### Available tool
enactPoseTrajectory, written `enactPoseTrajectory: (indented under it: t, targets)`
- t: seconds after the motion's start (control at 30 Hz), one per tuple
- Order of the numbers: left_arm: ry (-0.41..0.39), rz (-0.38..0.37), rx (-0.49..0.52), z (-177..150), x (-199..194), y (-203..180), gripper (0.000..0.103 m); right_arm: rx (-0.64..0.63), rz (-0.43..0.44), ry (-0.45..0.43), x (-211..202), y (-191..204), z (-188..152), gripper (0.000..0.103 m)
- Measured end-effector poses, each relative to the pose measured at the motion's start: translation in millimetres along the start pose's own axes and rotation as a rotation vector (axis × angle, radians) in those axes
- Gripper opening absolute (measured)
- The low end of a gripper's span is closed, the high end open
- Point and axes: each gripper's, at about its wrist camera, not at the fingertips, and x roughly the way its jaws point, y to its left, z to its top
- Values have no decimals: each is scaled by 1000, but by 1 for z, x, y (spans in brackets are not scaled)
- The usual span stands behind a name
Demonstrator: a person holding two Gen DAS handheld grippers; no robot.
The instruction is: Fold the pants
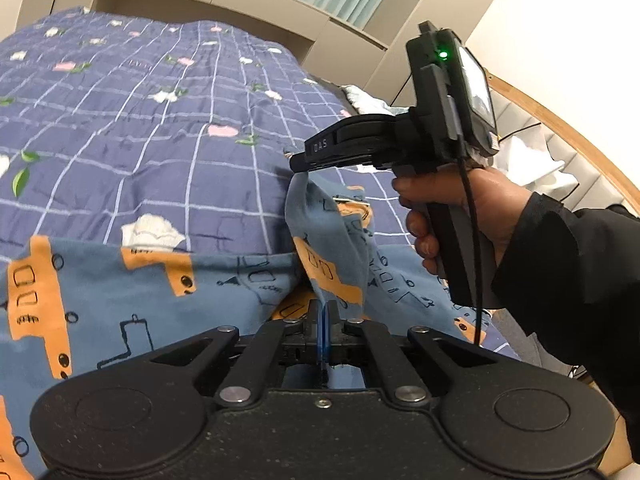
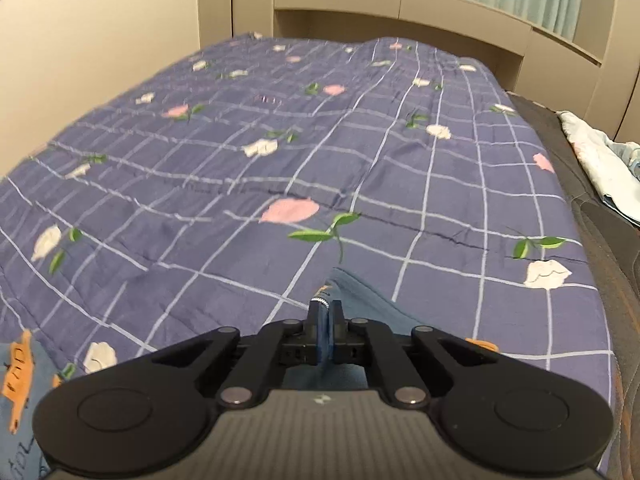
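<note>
Pants [image 1: 132, 280]: soft matt cloth, printed. Quilt [image 2: 280, 168]: stitched cloth, slightly puckered. Left claw [image 1: 323, 312]: matt black plastic, speckled housing, shiny metal rivets. Headboard [image 2: 400, 12]: smooth, matt.

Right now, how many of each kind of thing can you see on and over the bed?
Hand-held tools: 2, left tool and right tool, each pinching the pants.
Pants, blue with orange print: 1.
Quilt, purple with flowers: 1.
Pale crumpled cloth at the bed's edge: 1.
Total: 5.

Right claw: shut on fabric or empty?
Shut on fabric. The right claw has its jaws closed with a fold of the blue orange-printed cotton pants pinched between them, lifted off the purple checked floral quilt.
</note>
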Motion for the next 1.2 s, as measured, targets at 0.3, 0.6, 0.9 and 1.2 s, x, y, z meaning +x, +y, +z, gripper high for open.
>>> enactPoseTrajectory:
  t: [0.3, 0.6, 0.9, 1.2]
  targets:
    - [-53, -5, 183, 0, -18, -36, 0, 115, -25, -183, -92, -48, -29, 2]
    - [-26, -50, 456, -28, -18, -86, 0, 331, -96, -253, -167, -113, -111, 2]
    - [80, -36, 602, -60, 0, -100, 0, 503, -89, -169, -158, -141, -190, 2]
    - [105, -19, 602, -63, 5, -100, 0, 555, -63, -175, -153, -153, -204, 28]
